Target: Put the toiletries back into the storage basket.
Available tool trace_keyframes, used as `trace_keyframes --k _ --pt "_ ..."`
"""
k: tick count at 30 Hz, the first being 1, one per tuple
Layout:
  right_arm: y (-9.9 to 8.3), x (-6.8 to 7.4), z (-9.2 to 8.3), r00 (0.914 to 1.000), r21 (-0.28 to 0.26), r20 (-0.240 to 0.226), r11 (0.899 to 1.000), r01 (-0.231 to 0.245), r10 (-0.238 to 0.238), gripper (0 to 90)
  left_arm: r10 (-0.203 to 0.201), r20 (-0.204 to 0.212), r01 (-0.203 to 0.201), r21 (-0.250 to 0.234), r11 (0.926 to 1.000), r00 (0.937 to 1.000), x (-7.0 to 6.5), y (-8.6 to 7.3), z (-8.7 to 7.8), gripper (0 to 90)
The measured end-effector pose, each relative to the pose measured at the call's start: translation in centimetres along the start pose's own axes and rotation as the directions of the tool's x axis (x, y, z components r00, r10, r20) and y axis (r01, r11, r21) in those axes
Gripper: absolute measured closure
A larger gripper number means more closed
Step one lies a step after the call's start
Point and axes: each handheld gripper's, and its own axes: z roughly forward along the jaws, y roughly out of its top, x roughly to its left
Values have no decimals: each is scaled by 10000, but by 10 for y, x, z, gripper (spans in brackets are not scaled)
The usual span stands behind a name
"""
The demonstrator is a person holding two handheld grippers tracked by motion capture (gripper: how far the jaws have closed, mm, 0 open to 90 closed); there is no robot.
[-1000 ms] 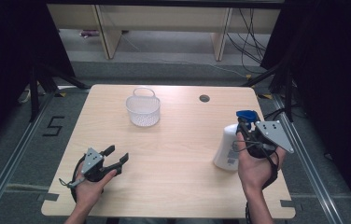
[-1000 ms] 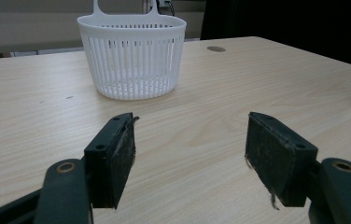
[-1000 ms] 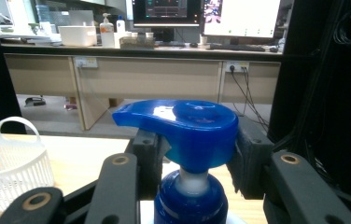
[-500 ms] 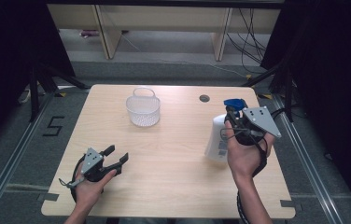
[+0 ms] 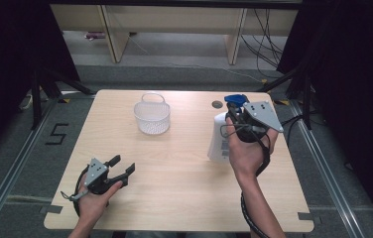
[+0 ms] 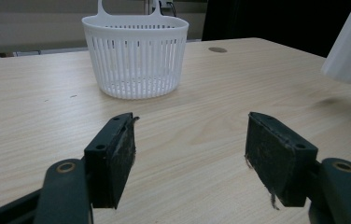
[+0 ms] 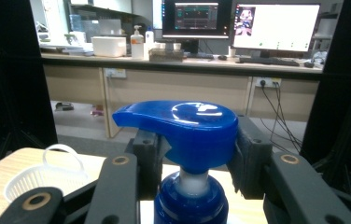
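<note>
Gripping pump bottle — table edge near

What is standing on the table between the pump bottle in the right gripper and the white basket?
Nothing visible. The right gripper holds the bottle by its blue pump, and only bare table lies between it and the basket. The left gripper, open, sits nearer the person, off that line.

Wide bare tabletop between the two hands, white basket the lone thing standing toward the far middle, left tool has an open lane up to it, pump bottle held off the wood at right
</note>
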Motion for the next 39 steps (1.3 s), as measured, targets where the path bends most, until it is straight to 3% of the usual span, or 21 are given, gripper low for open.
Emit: trace_keyframes --k 2,22,39 --pt "4 5 4 9998 -128 -88 9998 155 -156 603 -13 -27 13 -10 10000 10000 0 0 -1 326" --pt "14 48 37 9966 -78 -826 10000 25 -32 602 17 130 -14 -272 9996 9999 0 1 -1 326" --pt "23 82 65 9923 -201 -1231 9997 137 -161 602 -28 79 29 -86 10000 10000 0 0 -2 326"
